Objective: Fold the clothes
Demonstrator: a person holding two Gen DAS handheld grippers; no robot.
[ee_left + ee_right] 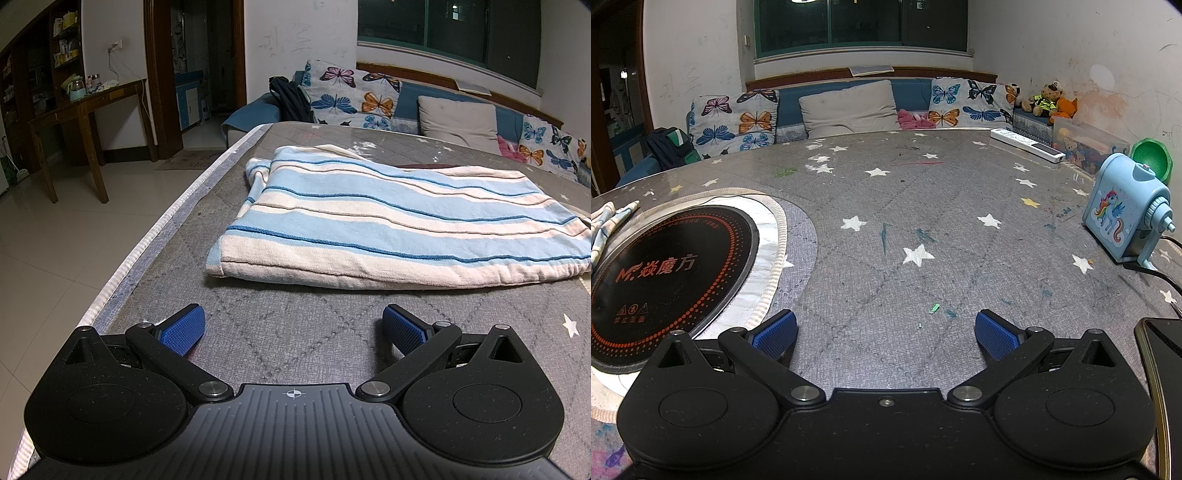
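Left wrist view first: my left tool hangs low over the grey quilted counter, its blue pads spread wide apart with nothing between them. Ahead of it, from 12 toward 2 o'clock, lies the striped garment, pale blue and cream with thin dark-blue lines, folded flat into a broad rectangle. Its near hem sits well clear of my pads, and a bunched bit of fabric shows at its far left corner, about 11 o'clock. Off at 9 to 10 o'clock, across the tiled floor, a wooden side table stands against the wall. A sofa with butterfly cushions runs along the back at 12 to 2 o'clock.

Right wrist view: my right tool is likewise splayed open and holds nothing, over the same star-printed counter. At 9 o'clock sits a round black hotplate with red lettering, and just beyond its far left edge a small piece of the striped fabric shows. At 1 o'clock, far off, lies a white remote. At 3 o'clock stands a blue unicorn pencil sharpener.
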